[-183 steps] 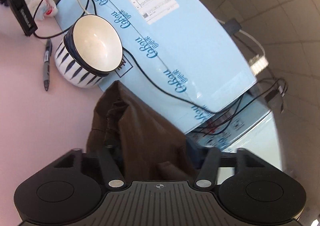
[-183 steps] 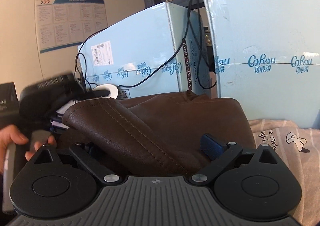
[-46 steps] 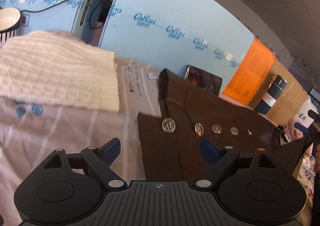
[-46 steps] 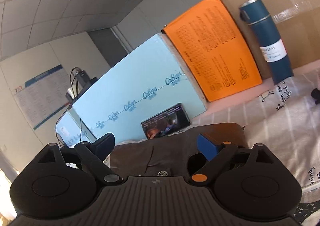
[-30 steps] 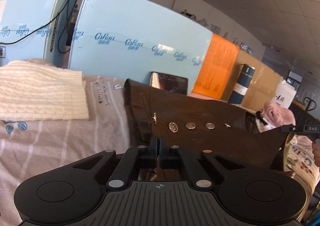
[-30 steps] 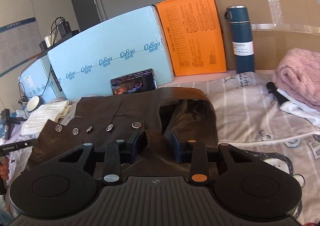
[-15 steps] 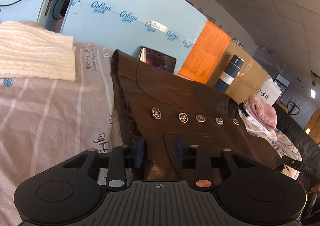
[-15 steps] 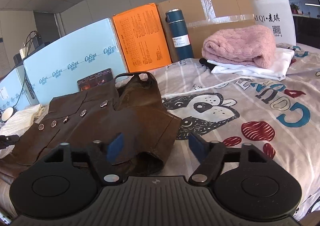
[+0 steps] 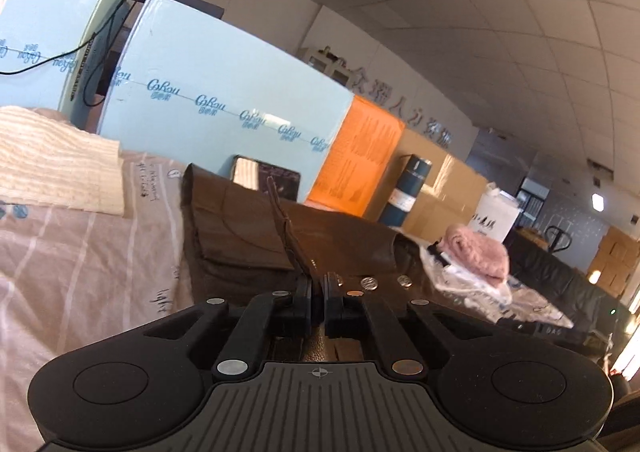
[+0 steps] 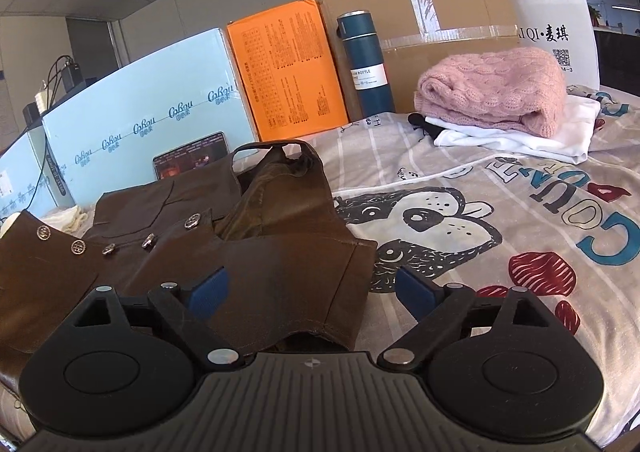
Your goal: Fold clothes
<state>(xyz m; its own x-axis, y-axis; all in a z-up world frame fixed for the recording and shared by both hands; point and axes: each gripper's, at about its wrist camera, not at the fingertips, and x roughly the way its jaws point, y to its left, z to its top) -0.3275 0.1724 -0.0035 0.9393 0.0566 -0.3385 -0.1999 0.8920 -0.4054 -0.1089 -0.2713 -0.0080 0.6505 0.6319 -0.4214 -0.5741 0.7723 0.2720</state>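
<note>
A brown leather vest [image 10: 256, 252] with metal buttons lies on the printed bed sheet [image 10: 500, 219]. In the left wrist view my left gripper [image 9: 318, 288] is shut on a front edge of the vest [image 9: 248, 223] and lifts it into a thin raised flap. My right gripper [image 10: 312, 292] is open, its blue pads [image 10: 208, 290] over the vest's right shoulder part, holding nothing.
A folded cream knit [image 9: 52, 163] lies left of the vest. A pink sweater on white clothes [image 10: 496, 95] lies at the right. Light blue boxes [image 10: 140, 107], an orange box [image 10: 288, 75], a blue bottle [image 10: 366, 63] and a cardboard box [image 10: 440, 19] line the back.
My left gripper has closed on the vest's front edge and raised it. My right gripper has opened wider and stays above the vest's right side.
</note>
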